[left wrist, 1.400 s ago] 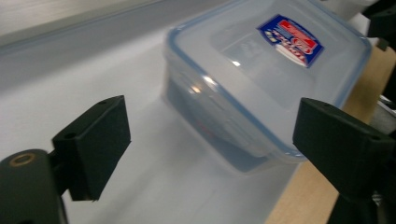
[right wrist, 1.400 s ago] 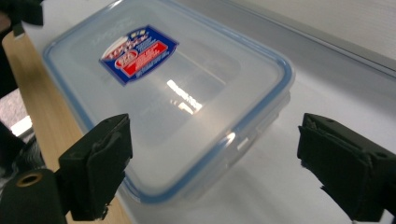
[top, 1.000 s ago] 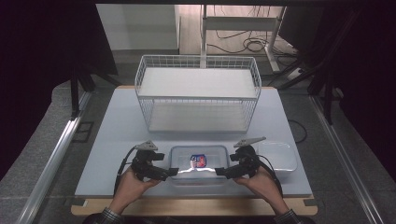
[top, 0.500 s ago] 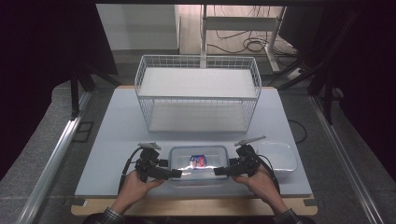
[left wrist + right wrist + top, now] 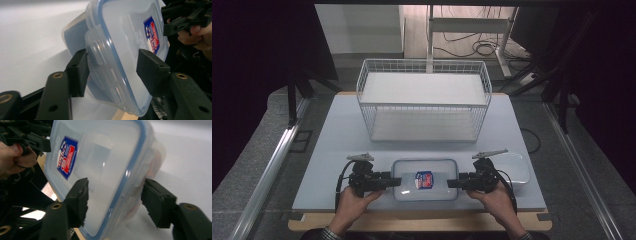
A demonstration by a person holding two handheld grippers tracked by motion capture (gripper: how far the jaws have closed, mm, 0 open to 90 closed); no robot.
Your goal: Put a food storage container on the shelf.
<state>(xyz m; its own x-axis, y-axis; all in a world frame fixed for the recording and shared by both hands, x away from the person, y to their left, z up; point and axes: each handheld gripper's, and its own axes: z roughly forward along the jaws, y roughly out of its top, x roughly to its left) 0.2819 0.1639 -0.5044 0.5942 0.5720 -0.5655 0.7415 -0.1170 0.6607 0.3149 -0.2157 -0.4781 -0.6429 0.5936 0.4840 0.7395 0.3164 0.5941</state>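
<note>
I've got my left gripper [image 5: 396,181] and right gripper [image 5: 452,183] at the two short ends of the lidded plastic food container [image 5: 425,179], which sits on the table's [image 5: 332,150] near edge in front of the wire basket [image 5: 424,102]. Both jaw pairs have just been closing, now about touching it. Gripping nearly done; lifting still left.

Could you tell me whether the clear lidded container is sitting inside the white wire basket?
No, the container sits in front of the wire basket.
</note>
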